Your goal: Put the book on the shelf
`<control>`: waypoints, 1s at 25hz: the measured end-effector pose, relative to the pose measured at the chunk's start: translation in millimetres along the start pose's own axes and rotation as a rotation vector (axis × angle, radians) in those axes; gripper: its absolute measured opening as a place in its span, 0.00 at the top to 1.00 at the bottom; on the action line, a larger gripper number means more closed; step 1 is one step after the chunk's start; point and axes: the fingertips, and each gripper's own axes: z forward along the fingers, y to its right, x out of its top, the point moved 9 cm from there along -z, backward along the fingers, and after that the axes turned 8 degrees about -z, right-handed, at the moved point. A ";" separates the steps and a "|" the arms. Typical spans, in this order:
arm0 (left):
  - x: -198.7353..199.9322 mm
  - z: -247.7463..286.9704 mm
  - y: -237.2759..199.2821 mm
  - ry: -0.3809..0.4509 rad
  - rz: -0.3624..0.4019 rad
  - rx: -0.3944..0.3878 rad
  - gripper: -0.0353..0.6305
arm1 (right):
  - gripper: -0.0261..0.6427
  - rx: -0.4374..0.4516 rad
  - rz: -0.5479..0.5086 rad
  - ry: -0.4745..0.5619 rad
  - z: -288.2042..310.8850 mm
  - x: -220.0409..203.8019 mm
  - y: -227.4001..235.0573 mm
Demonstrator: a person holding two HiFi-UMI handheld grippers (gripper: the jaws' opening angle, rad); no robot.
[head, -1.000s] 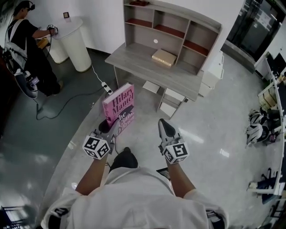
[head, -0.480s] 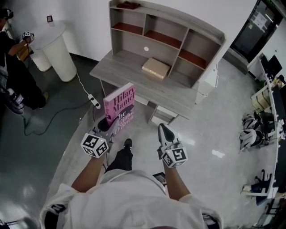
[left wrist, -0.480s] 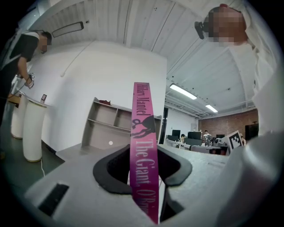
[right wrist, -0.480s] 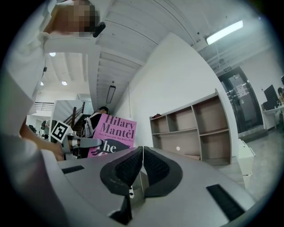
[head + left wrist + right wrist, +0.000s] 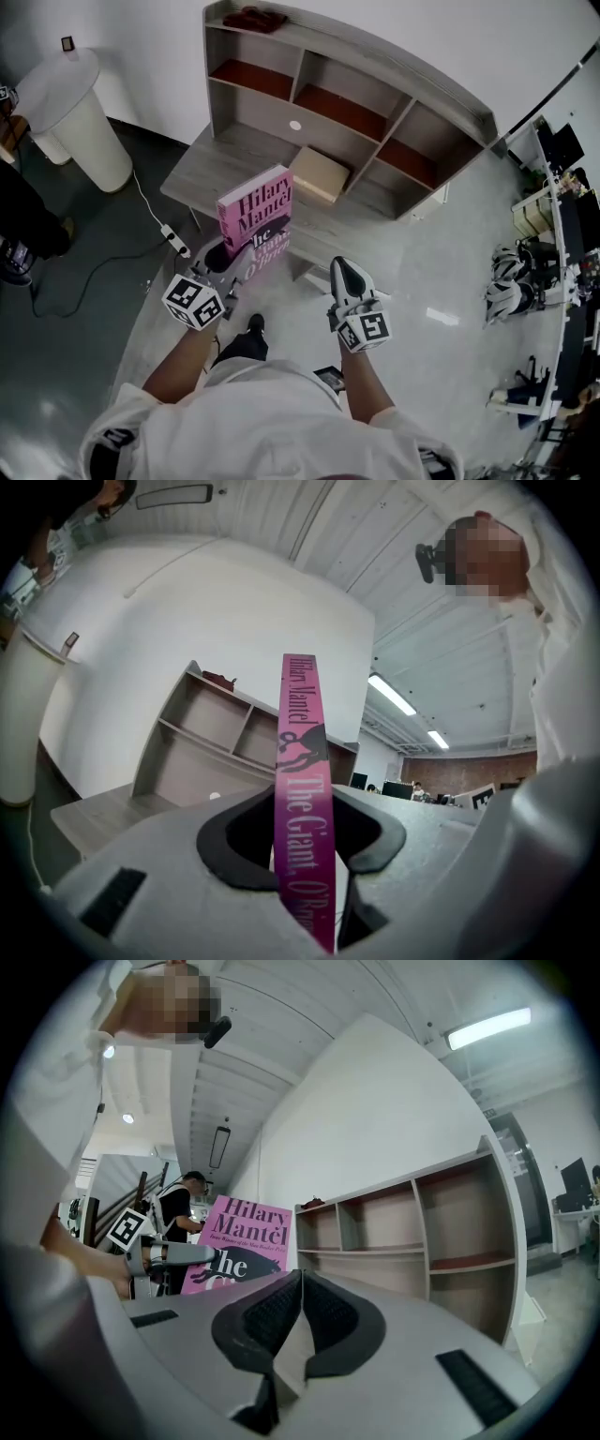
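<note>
jaws of the left gripper [image 5: 232,258] are clamped on the lower edge of a pink book [image 5: 255,217]. seen from the left gripper view, the book's spine stands upright between the two dark pads, which press on it from either side. jaws of the right gripper [image 5: 340,266] are pressed together with nothing between them.

from the head view, the person stands looking down at both arms, stretched forward. the book is held upright in the air, its front cover turned toward the person, with the author's name "hilary mantel" in dark letters across the top. it is not on the shelf; in this view it overlaps the near edge of a grey wooden desk [image 5: 220,164]. the right gripper is just beside it, to the right, and does not touch it.

on the back of the desk stands a shelf [image 5: 450,89] with open compartments, the upper ones with reddish-brown floors. a tan box [image 5: 319,173] lies flat on the desk in front of the shelf. a dark red thing [image 5: 255,17] lies on top of the shelf, at its left end.

left of the desk stands a white round stand [image 5: 70,108]. a power strip [image 5: 174,241] with a white cable lies on the floor [image 5: 441,281] near the desk's left leg. another person [image 5: 23,220], in dark clothes, is partly in view at the far left edge.
</note>
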 end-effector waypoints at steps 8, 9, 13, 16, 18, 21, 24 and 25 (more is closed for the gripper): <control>15.0 67.0 -47.9 0.096 -0.333 -0.102 0.73 | 0.94 -0.089 -0.057 0.022 44.4 20.9 34.1; 11.6 72.3 -51.2 0.109 -0.362 -0.113 0.73 | 0.94 -0.097 -0.066 0.024 44.7 22.1 35.8; 18.9 114.1 -71.0 0.162 -0.528 -0.135 0.73 | 0.94 -0.136 -0.085 0.042 64.2 36.5 56.0; 19.5 138.4 -78.4 0.217 -0.630 -0.142 0.73 | 0.94 -0.158 -0.098 0.046 68.0 39.6 65.8; 19.5 154.5 -77.9 0.245 -0.680 -0.162 0.73 | 0.94 -0.175 -0.100 0.048 67.3 40.4 72.5; 19.0 178.8 -75.8 0.292 -0.778 -0.200 0.73 | 0.94 -0.198 -0.098 0.067 66.9 41.6 83.4; 15.7 199.3 -77.2 0.346 -0.861 -0.196 0.73 | 0.94 -0.207 -0.099 0.093 68.7 42.9 97.2; 13.7 205.0 -79.0 0.359 -0.874 -0.179 0.73 | 0.94 -0.207 -0.099 0.101 69.9 43.3 101.9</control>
